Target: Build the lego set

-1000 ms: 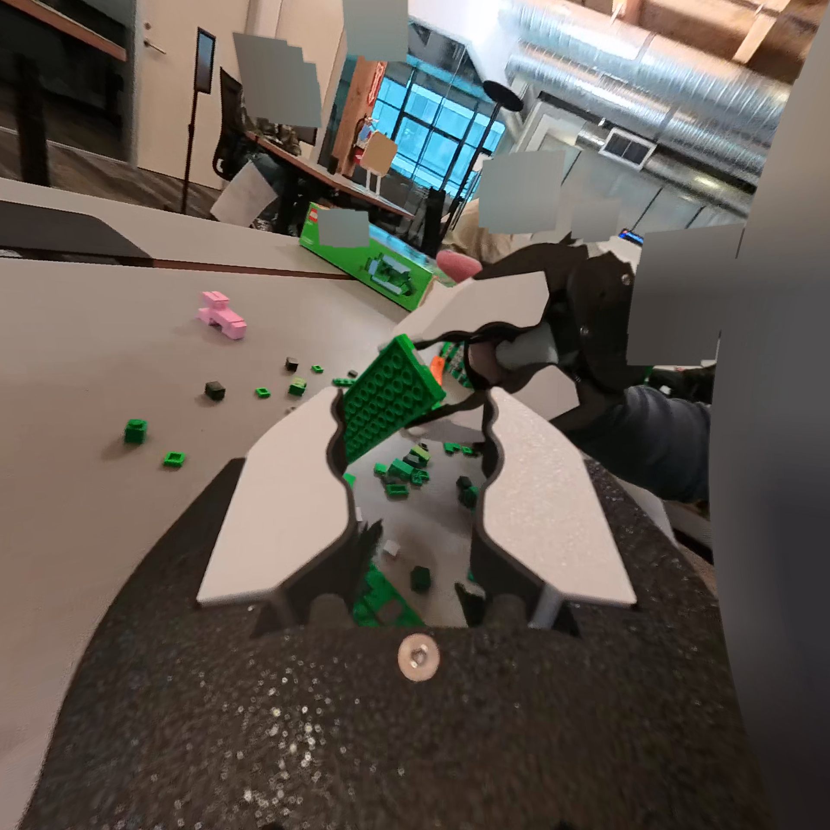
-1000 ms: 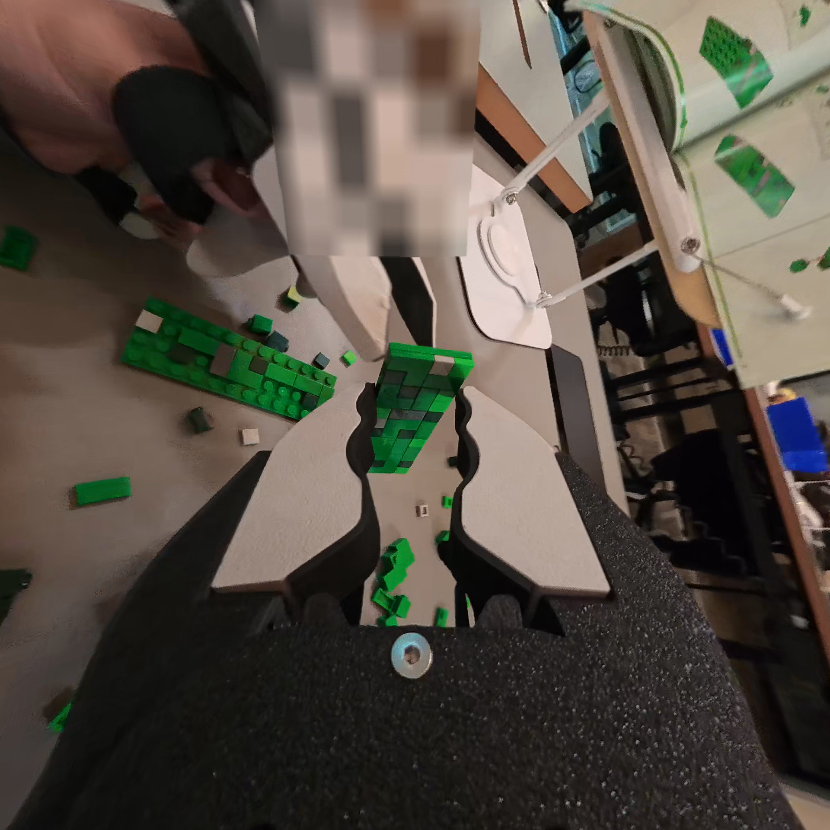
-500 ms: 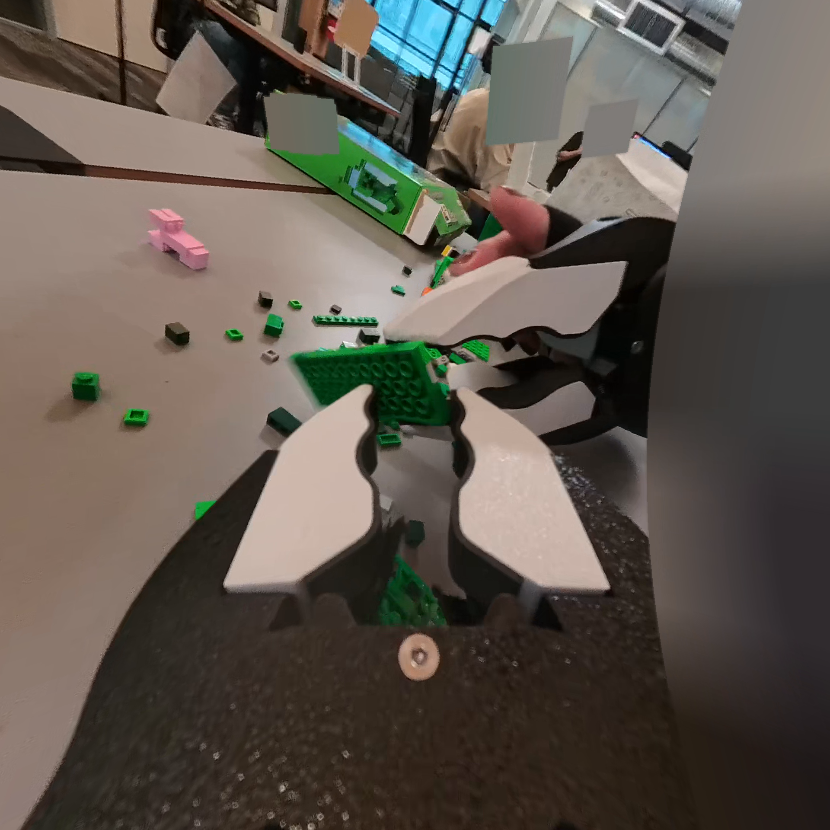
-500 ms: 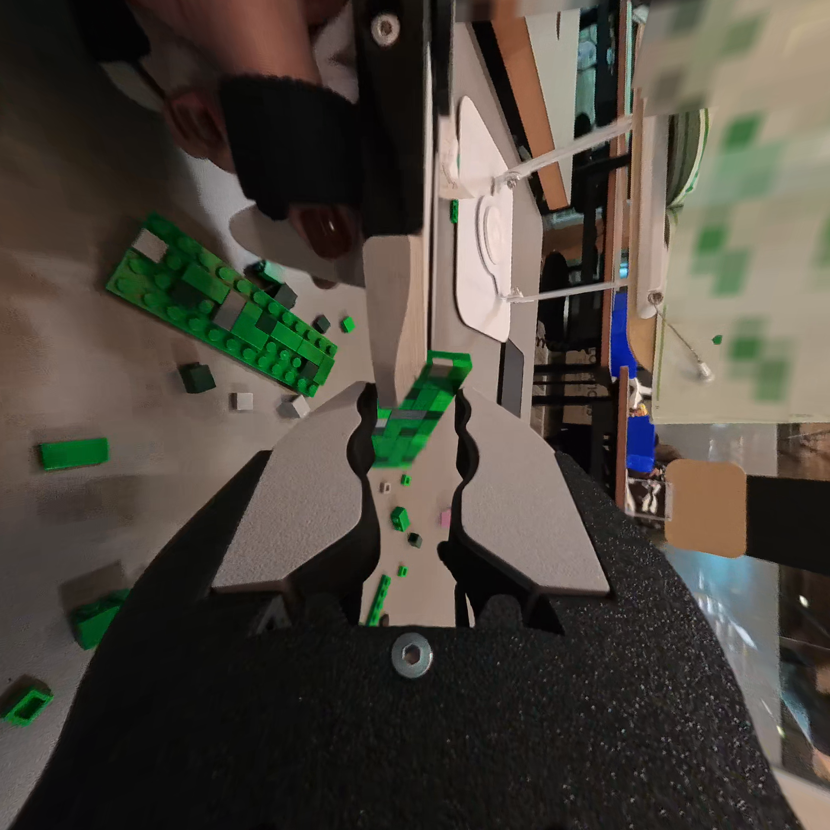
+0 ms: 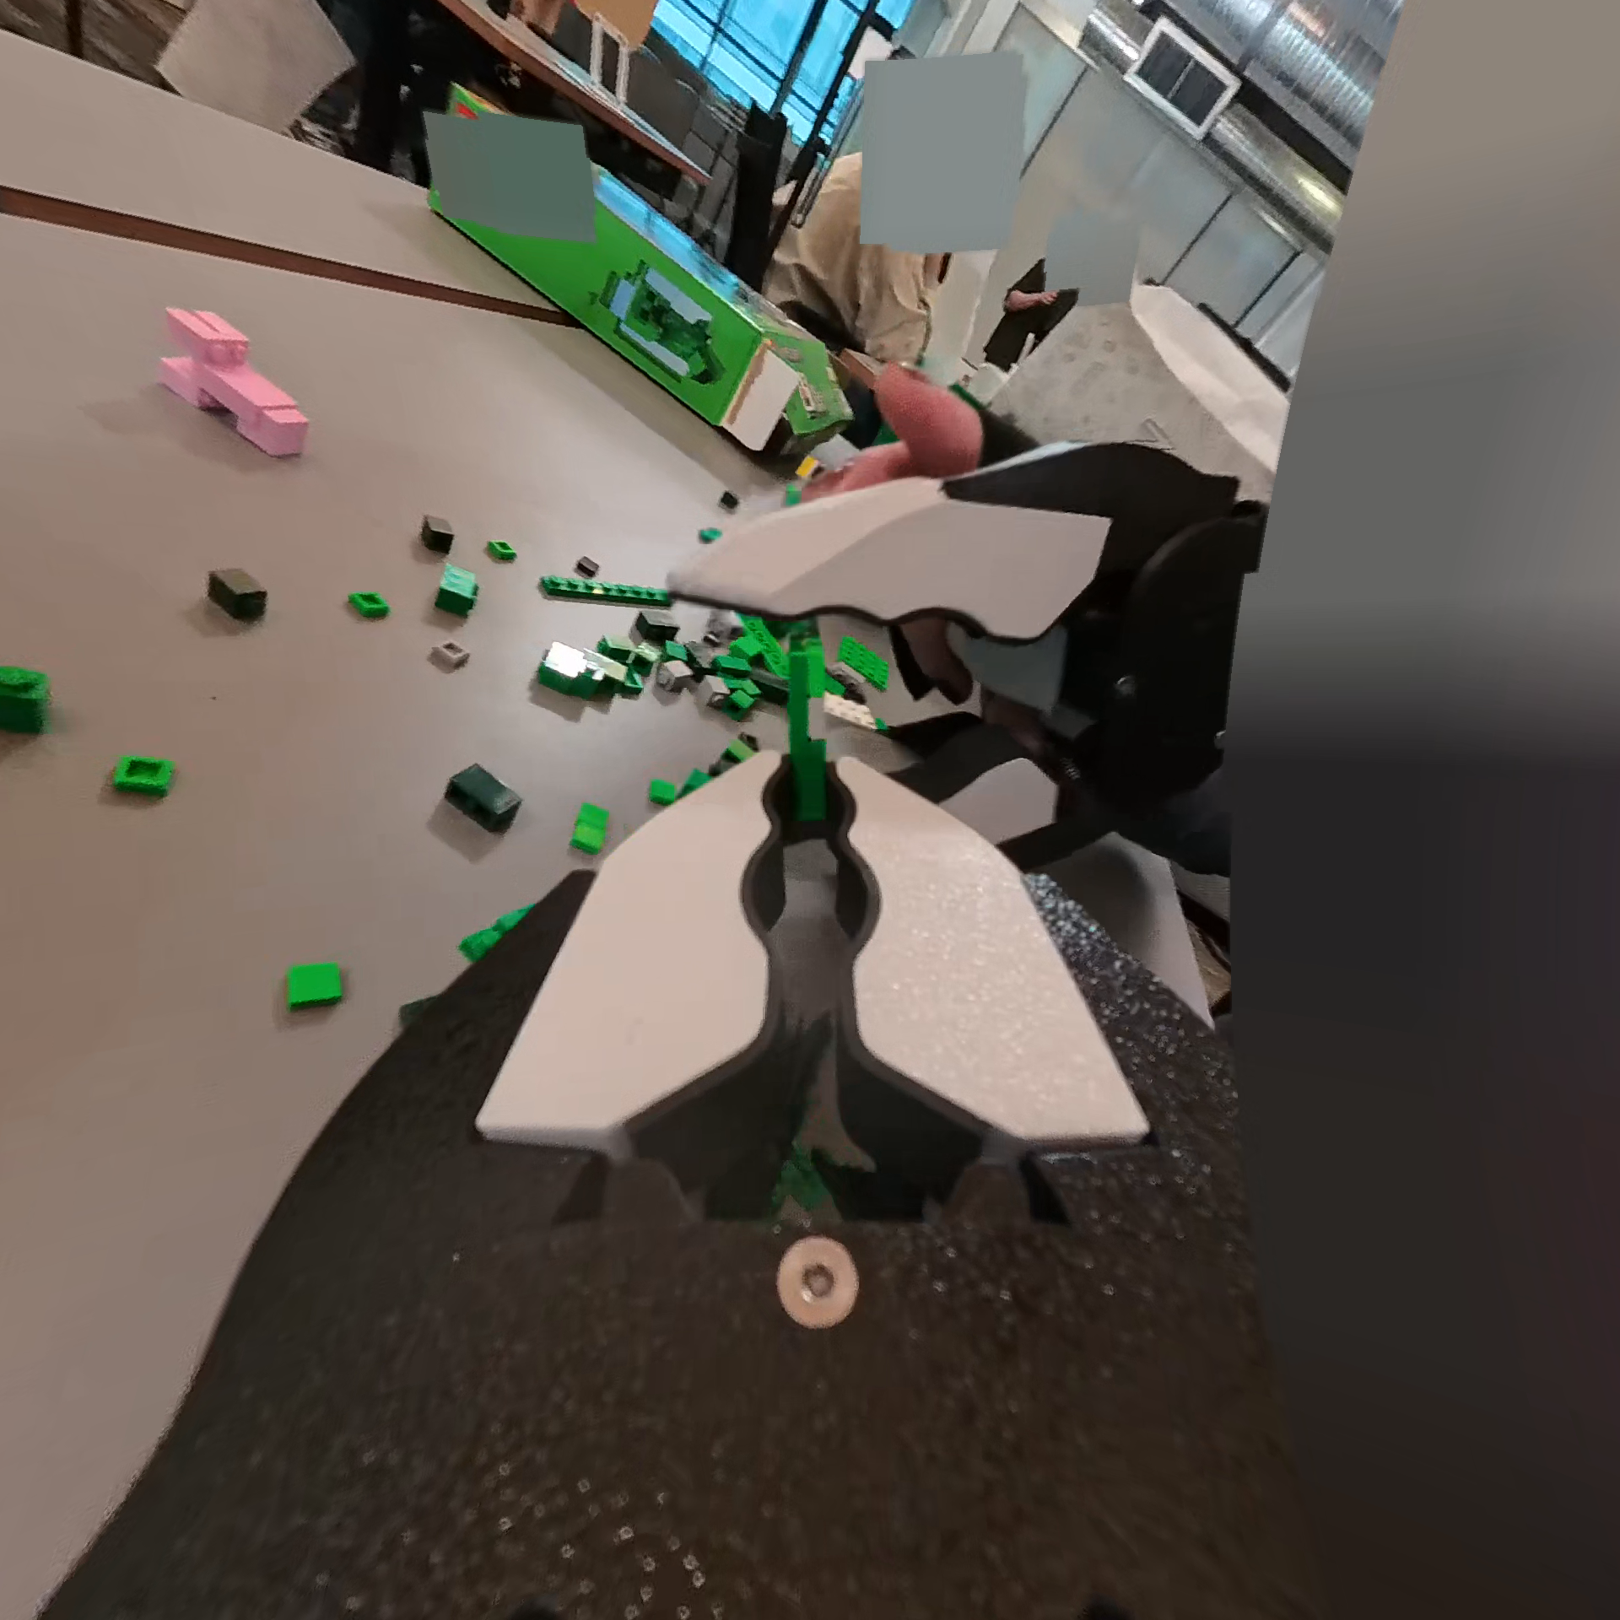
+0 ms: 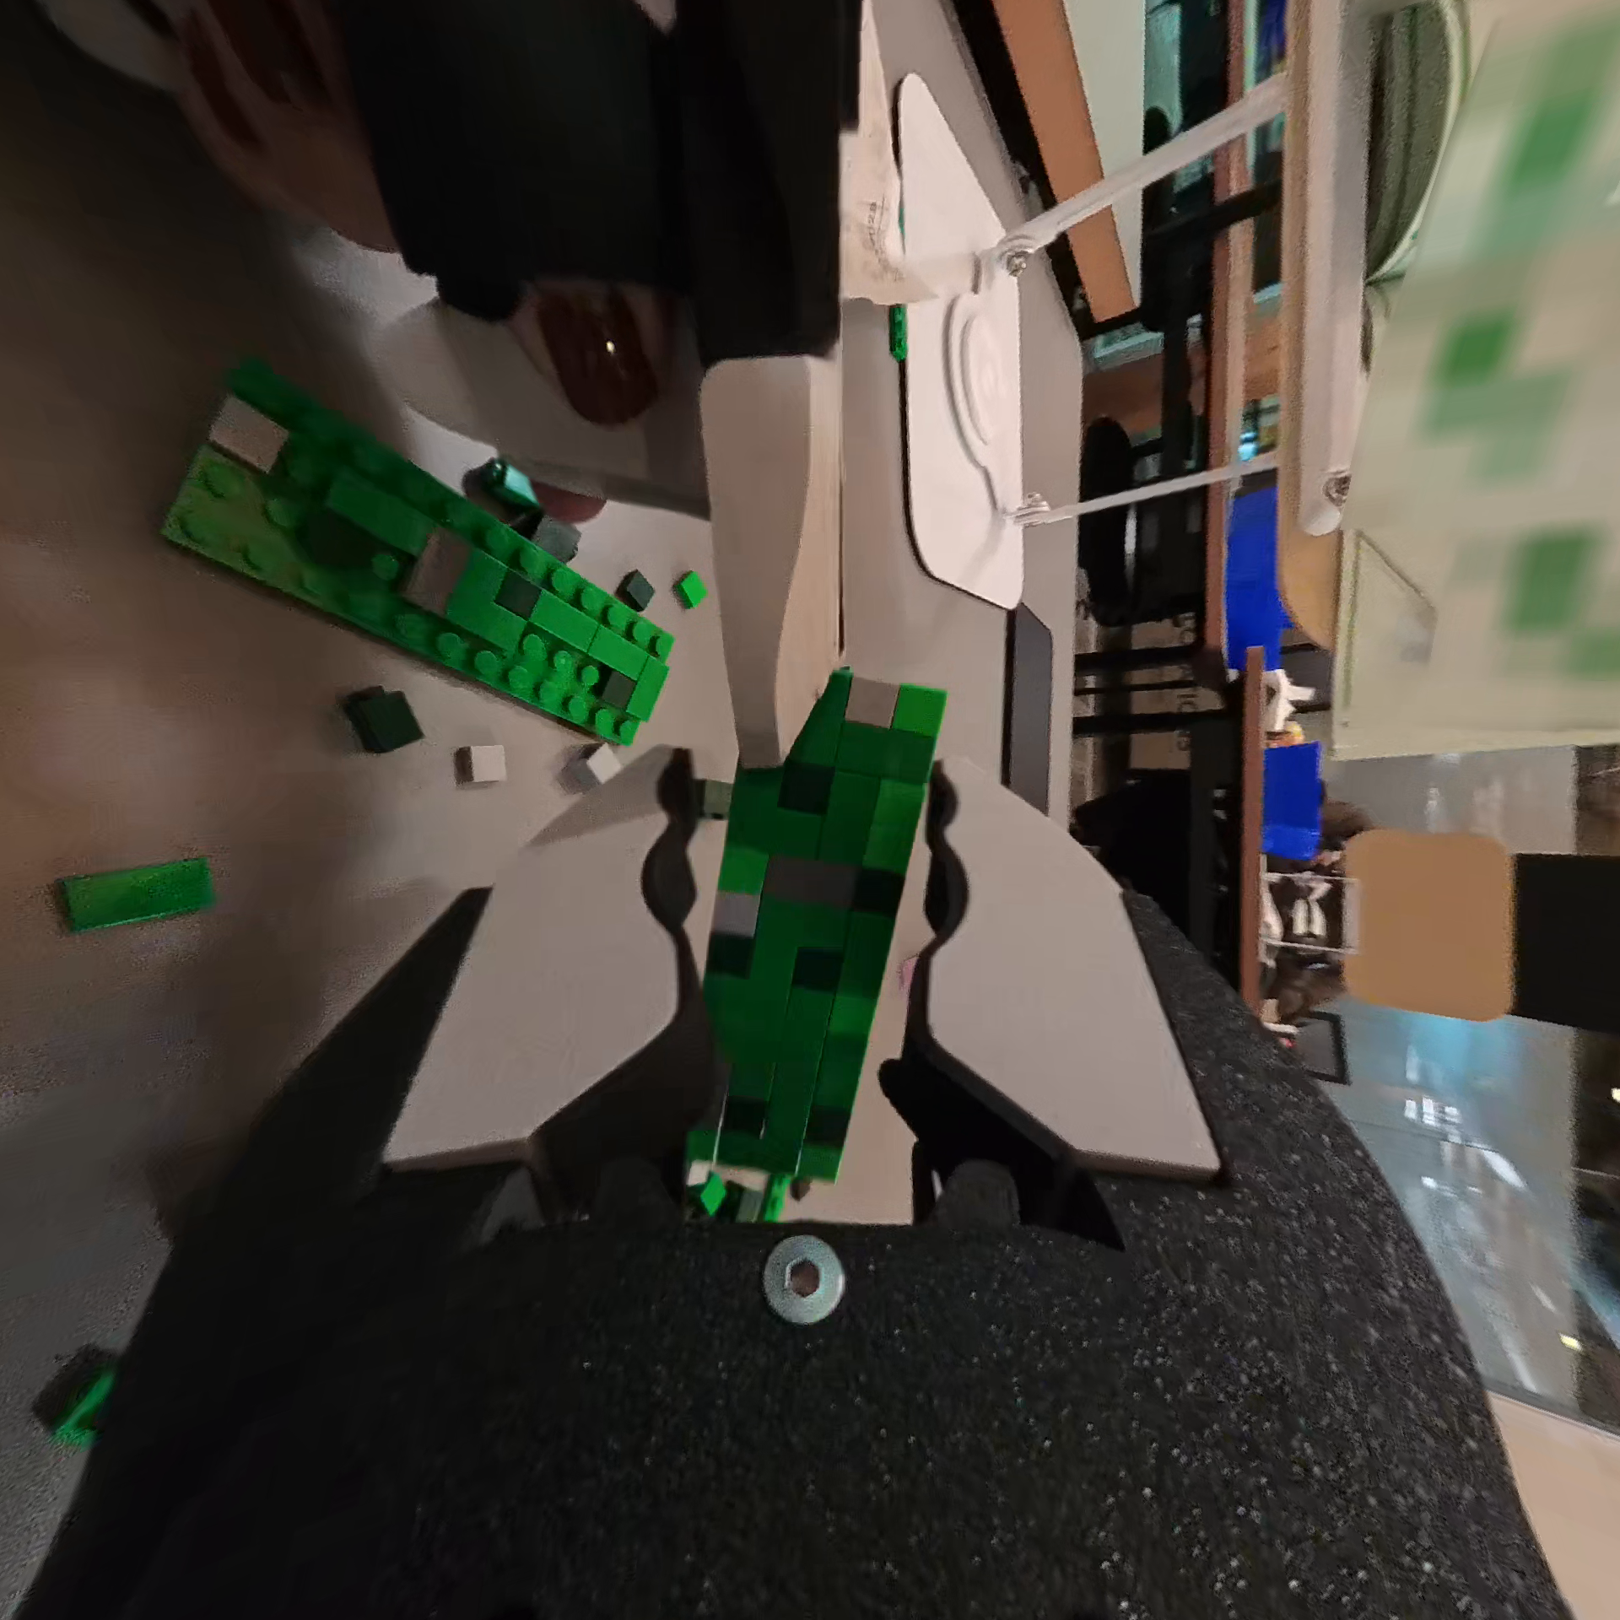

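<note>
**Green panel held between both tools, much still loose**

Green is nearly everything in the left wrist view. The left tool (image 5: 802,771) has its fingers drawn close and pinches the edge of a green tiled panel (image 5: 805,745), seen here edge-on and standing upright. Just beyond it the right tool (image 5: 863,692) comes in from the right with its fingers one above the other, the panel running up between them. Scattered loose pieces (image 5: 666,666) lie on the grey table (image 5: 351,438), some bunched behind the panel, others well apart to the left. A small pink built figure (image 5: 230,383) sits far off, and the green set box (image 5: 666,324) lies near the table's far edge.

From the right wrist view, the right tool (image 6: 811,780) grips the same panel (image 6: 815,920) across its width, its face covered in light green, dark green and grey tiles. A second, longer green plate (image 6: 421,561), only partly tiled with bare studs showing, rests flat on the table to the left.

By my reading the build is partway: one panel looks finished, the figure is done, the long plate is not filled, and many pieces remain unused.
</note>
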`<state>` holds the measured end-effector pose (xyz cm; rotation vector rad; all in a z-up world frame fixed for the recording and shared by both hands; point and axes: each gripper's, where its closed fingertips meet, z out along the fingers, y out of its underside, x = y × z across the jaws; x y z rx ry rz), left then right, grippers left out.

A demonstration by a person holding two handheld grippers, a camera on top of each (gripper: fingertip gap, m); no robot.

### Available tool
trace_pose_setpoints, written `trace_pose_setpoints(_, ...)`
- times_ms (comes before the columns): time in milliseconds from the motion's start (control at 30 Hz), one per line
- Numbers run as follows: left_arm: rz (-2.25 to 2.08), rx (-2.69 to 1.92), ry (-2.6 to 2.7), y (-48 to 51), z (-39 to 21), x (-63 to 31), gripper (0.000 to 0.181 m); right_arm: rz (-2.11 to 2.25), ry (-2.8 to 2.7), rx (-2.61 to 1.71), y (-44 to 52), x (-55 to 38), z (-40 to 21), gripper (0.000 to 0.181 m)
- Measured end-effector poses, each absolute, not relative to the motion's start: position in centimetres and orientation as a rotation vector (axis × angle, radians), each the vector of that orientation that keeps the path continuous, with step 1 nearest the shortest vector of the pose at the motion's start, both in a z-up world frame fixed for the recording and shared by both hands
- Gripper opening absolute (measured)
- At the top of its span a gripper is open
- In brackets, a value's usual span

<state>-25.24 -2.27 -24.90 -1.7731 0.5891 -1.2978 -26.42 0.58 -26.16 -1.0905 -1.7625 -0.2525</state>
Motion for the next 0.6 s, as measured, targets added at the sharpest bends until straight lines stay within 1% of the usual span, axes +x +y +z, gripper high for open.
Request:
trace_pose_setpoints(33,-1.326,-1.762,0.603,-2.5,-24.8,-25.0,0.006,-0.266,-1.757,-1.074,0.5,-26.5,-26.0,0.041)
trace_pose_setpoints(167,-1.362,-1.744,0.607,-2.7,-24.7,-24.7,0.007,-0.209,-1.770,-1.126,0.4,-26.5,-26.3,0.038)
trace_pose_setpoints(200,-1.361,-1.722,0.607,-2.7,-24.4,-24.6,0.011,-0.184,-1.784,-1.127,0.2,-26.6,-26.4,0.038)
trace_pose_setpoints(233,-1.365,-1.701,0.614,-2.8,-24.1,-24.4,0.021,-0.167,-1.798,-1.120,-0.2,-26.7,-26.6,0.037)
trace_pose_setpoints(267,-1.372,-1.700,0.628,-2.9,-24.1,-24.2,0.027,-0.159,-1.812,-1.107,-0.5,-26.8,-26.7,0.037)
trace_pose_setpoints(333,-1.388,-1.738,0.656,-3.3,-24.6,-23.9,0.020,-0.158,-1.844,-1.090,-1.0,-26.8,-27.2,0.037)
trace_pose_setpoints(367,-1.367,-1.772,0.655,-3.2,-25.1,-23.9,0.008,-0.133,-1.846,-1.090,-1.3,-27.0,-27.4,0.036)
trace_pose_setpoints(433,-1.351,-1.803,0.656,-3.1,-25.6,-24.0,0.006,-0.088,-1.816,-1.127,-1.3,-27.0,-27.5,0.036)
trace_pose_setpoints(533,-1.318,-1.833,0.664,-3.1,-25.9,-23.8,0.006,-0.098,-1.771,-1.231,-0.4,-26.8,-28.1,0.057)
trace_pose_setpoints(567,-1.301,-1.848,0.653,-3.0,-26.1,-23.8,0.005,-0.110,-1.769,-1.240,-0.3,-26.8,-28.3,0.056)
trace_pose_setpoints(600,-1.293,-1.855,0.648,-2.9,-26.3,-23.8,0.005,-0.109,-1.766,-1.233,-0.5,-26.9,-28.4,0.049)
